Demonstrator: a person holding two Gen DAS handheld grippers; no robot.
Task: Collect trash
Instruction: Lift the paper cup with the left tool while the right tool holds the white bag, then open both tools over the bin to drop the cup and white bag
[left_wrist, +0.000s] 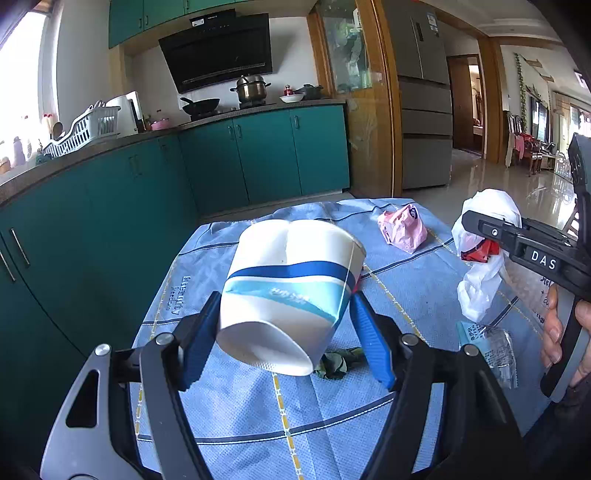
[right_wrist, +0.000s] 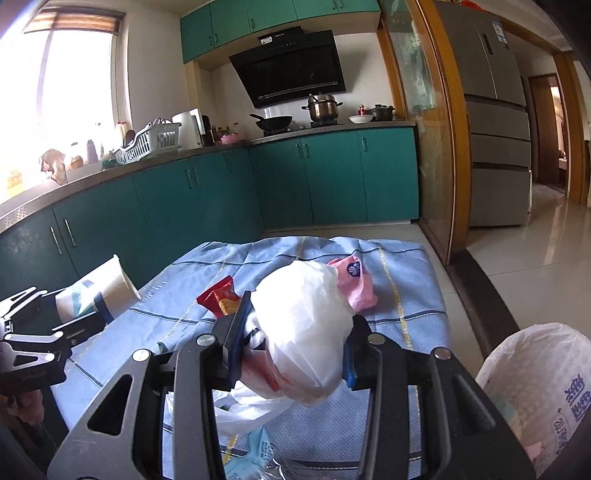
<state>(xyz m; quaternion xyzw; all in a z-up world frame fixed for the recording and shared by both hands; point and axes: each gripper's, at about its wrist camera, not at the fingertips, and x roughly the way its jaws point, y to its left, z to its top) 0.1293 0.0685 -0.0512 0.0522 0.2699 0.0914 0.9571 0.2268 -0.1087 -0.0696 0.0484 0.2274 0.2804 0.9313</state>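
Left gripper (left_wrist: 284, 332) squeezing a paper cup (left_wrist: 291, 291) above the blue cloth (left_wrist: 258, 413), right gripper (right_wrist: 295, 354) clamped on a white plastic bag (right_wrist: 306, 325), only the right view showing the lined bin (right_wrist: 539, 384), only the left showing a green scrap (left_wrist: 334, 365)

My left gripper (left_wrist: 284, 332) holds a paper cup (left_wrist: 288, 295) in the middle of the frame. Its blue pads (left_wrist: 371, 339) press the cup from both sides, and the cup is squeezed and lifted above the blue cloth (left_wrist: 258, 406), with its bottom toward the camera. Under the cup, on the cloth, lies a small green scrap (left_wrist: 336, 365). In the upper right of the cloth is a pink bag (left_wrist: 402, 227). At the right edge I see my right gripper (left_wrist: 480, 230) closed on a white bag (left_wrist: 484, 258), with something red inside. Below it lies a clear wrapper (left_wrist: 495, 347) on the cloth. Green cabinets (left_wrist: 258, 158) fill the background.
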